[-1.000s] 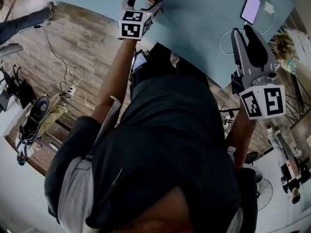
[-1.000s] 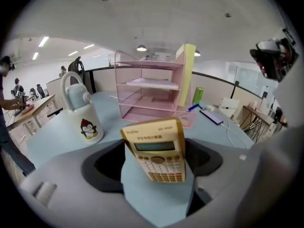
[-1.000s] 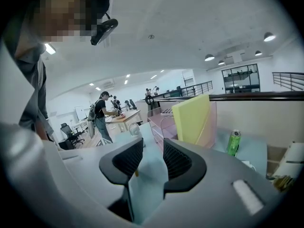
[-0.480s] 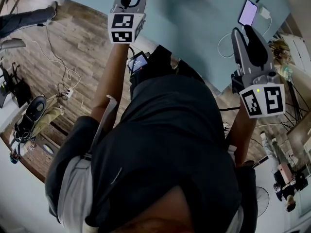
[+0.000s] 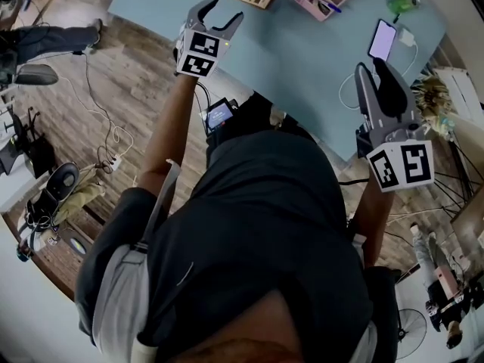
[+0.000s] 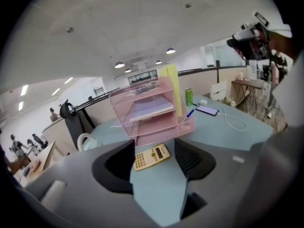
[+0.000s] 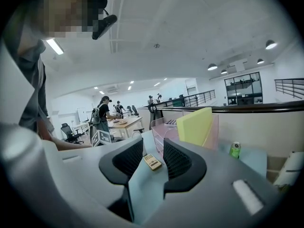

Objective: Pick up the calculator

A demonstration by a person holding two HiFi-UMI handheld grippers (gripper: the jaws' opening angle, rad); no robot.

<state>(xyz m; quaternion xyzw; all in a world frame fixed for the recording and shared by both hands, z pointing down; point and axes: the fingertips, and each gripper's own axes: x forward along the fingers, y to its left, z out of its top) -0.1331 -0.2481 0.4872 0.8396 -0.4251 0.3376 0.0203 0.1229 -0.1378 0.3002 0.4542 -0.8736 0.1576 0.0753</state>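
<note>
Calculator [image 6: 151,156] lay flat on the pale blue bench [image 5: 302,48], keys up, just beside the foot of the pink letter tray [image 6: 148,109] and turned a little askew to it. I had not taken hold of it. My left gripper [image 5: 221,11] hung above the bench short of it, aimed so that the calculator showed through the gap between the jaws. Those jaws were opening, with nothing between them and no pad touching anything. My right gripper [image 5: 372,70] was well off to the other side, near the phone [image 5: 383,39]. Its jaws stood apart and it was empty too.

I judged the calculator to be light and stiff, a thin plastic slab that would neither sag nor crush. The smooth casing looked likely to slide under a weak pinch. Because it sat so low, I reckoned the jaws would need to come right down to the bench surface. The best hold seemed to be across the narrow width, pads on the two long edges near the middle, clear of the keys and the display.
</note>
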